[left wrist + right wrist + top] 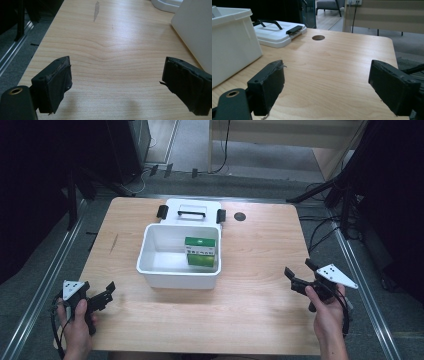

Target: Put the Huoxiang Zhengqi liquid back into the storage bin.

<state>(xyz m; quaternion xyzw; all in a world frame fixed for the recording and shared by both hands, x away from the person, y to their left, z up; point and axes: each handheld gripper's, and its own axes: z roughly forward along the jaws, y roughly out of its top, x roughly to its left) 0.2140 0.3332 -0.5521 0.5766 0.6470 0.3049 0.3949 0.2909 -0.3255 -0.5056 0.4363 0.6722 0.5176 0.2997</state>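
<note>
A white plastic box (178, 276) stands in the middle of the wooden table, with a green carton (200, 252) upright inside it at the right. Its white lid (192, 213) with black handle and clips lies flat just behind it. My left gripper (106, 290) rests low at the table's front left, open, nothing between its jaws; its own view has the box wall (195, 30) at the right. My right gripper (298, 270) is at the front right, open and empty. The right gripper view has the box (232, 42) at the left and the lid (275, 32) beyond.
A round cable hole (240, 216) sits in the table's far right part, also the hole (318, 37) ahead of my right gripper. Bare wood (260, 265) lies between the box and my right gripper. Dark stands and cables surround the table.
</note>
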